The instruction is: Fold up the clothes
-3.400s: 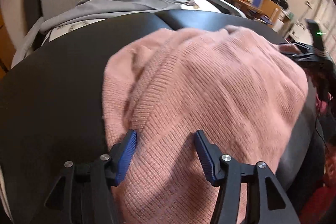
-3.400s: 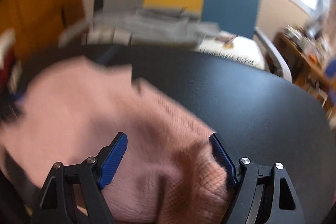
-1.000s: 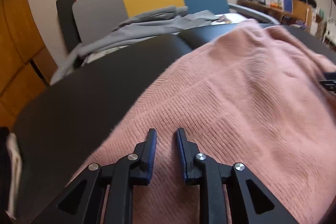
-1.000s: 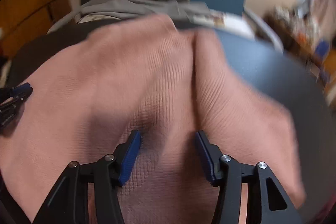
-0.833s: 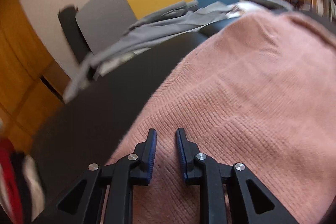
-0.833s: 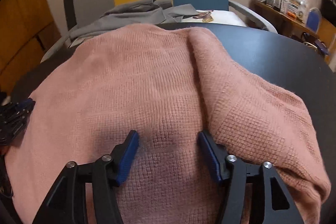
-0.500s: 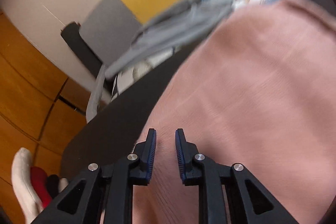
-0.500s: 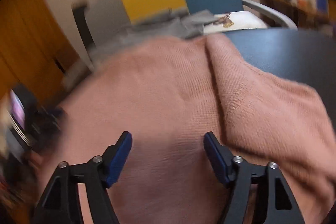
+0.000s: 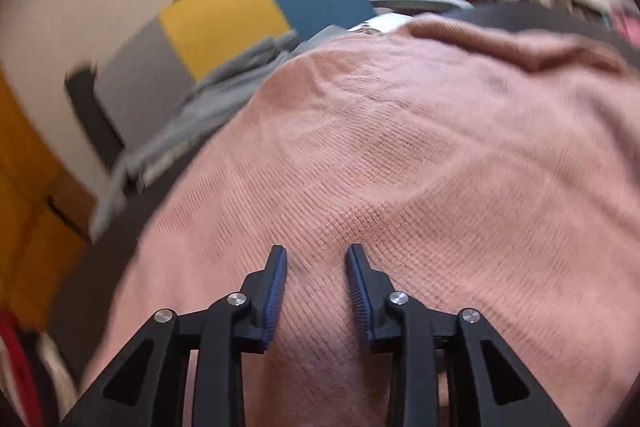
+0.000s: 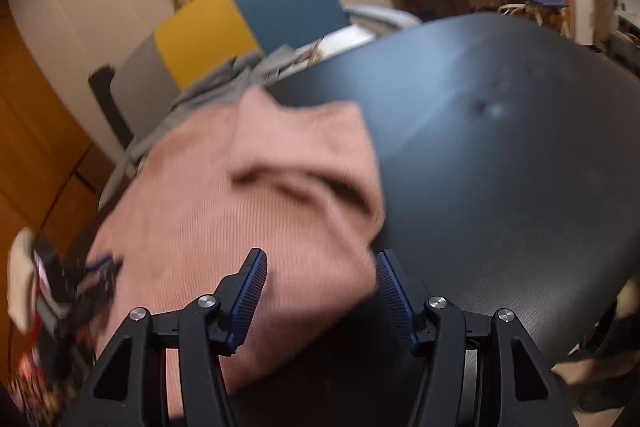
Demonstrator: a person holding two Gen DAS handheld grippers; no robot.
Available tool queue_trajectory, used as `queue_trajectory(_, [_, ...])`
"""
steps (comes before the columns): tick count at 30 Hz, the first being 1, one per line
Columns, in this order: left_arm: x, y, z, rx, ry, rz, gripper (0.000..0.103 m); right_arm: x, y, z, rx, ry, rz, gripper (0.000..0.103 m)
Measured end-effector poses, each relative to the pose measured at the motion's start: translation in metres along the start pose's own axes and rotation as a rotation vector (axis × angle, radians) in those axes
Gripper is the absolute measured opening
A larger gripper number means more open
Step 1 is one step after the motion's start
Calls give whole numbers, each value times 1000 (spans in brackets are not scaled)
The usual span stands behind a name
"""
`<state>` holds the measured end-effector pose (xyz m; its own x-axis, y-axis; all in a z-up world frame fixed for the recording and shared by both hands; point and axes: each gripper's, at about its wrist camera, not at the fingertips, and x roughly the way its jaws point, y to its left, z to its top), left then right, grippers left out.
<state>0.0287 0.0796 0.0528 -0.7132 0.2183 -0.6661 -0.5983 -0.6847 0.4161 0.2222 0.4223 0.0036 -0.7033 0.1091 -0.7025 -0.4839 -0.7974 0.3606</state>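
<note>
The pink sweater (image 9: pixel 400 167) lies spread on the dark worktop (image 10: pixel 500 147), a grey garment (image 9: pixel 200 107) on the chair (image 9: pixel 240 15) beyond it. The left tool (image 9: pixel 316 259) hovers over the knit, its jaws half apart and opening, gripping nothing. The right tool (image 10: pixel 320 263) straddles the sweater's bunched right edge, jaws closing, pads not yet pressing as far as I can tell. To fold cleanly, pinch only that edge's top layer, lift low and carry it across evenly.
</note>
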Motion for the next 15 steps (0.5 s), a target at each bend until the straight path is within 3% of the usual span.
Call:
queue_trajectory(2, [3, 5, -2, 20, -12, 8, 33, 13, 8, -8, -26, 18, 6, 63])
queue_trajectory(4, [3, 11, -4, -11, -13, 0, 35, 25, 21, -13, -58, 35, 38, 45])
queue_trajectory(5, [2, 11, -5, -15, -14, 4, 36, 29, 28, -13, -58, 58, 85, 27])
queue_trajectory(8, [4, 10, -4, -12, -19, 28, 36, 36, 50, -11, -46, 120, 244, 22])
queue_trajectory(10, [4, 8, -4, -3, -23, 44, 36, 17, 68, -1, -2, 115, 435, 22])
queue_trajectory(13, [10, 12, -1, 3, -28, 52, 36, -4, 89, 9, -75, 91, 569, 26])
queue_trajectory(14, [11, 14, 0, 0, -29, 48, 36, -7, 93, 11, -109, 90, 587, 34])
queue_trajectory(15, [12, 15, 0, -5, -29, 44, 36, -5, 94, 11, -133, 91, 565, 52])
